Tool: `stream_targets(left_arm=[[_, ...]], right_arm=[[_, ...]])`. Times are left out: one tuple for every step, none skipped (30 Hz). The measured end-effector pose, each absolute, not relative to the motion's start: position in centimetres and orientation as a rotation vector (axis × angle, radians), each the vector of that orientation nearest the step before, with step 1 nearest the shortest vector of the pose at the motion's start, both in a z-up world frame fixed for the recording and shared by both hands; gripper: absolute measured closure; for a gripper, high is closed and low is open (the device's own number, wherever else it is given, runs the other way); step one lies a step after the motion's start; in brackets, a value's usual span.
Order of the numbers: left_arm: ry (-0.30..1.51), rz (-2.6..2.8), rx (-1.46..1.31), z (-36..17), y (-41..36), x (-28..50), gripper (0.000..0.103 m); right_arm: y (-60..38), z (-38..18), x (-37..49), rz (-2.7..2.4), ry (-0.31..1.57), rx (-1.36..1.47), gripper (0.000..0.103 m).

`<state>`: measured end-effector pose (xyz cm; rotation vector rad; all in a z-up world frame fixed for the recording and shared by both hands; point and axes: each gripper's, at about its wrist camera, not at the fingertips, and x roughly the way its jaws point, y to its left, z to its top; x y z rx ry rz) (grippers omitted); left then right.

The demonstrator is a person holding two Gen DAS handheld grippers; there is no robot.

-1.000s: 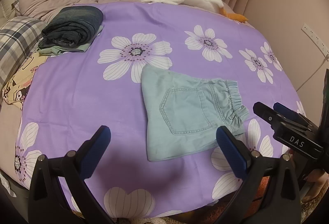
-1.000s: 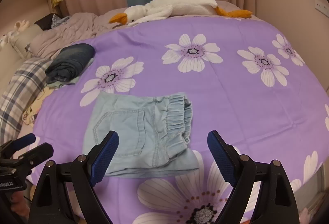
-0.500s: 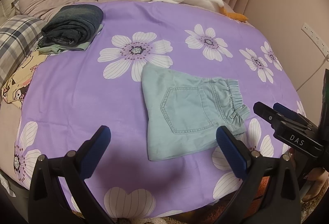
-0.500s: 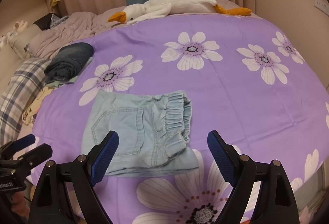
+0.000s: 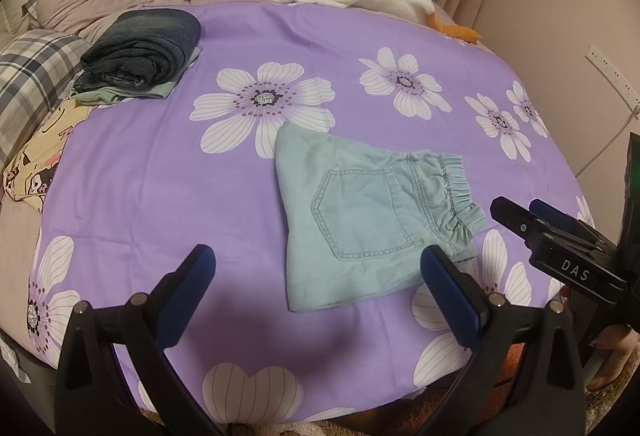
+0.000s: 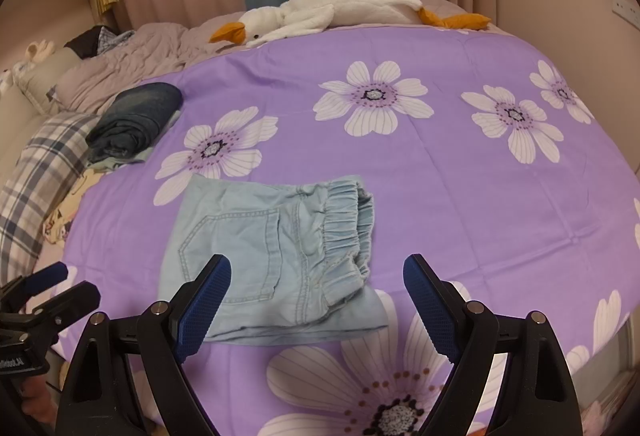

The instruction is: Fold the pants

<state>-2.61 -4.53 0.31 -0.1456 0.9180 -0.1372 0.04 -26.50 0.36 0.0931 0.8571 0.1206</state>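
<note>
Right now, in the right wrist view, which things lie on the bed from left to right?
Plaid pillow → dark folded jeans → light blue folded pants. The plush goose lies farther back and spans several of these, so I leave it out.

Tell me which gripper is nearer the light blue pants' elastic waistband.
Right. The right gripper hangs open just short of the waistband of the light blue pants. The left gripper, also open, sits toward their folded end.
</note>
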Motion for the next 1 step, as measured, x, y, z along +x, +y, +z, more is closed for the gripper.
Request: stream_targets(left_arm=[[0.918,-0.137,-0.147,0.31,-4.52,-2.60,0.000]], right_arm=[[-26.49,0.36,0.06,0.121,0.857,0.093,0.015]])
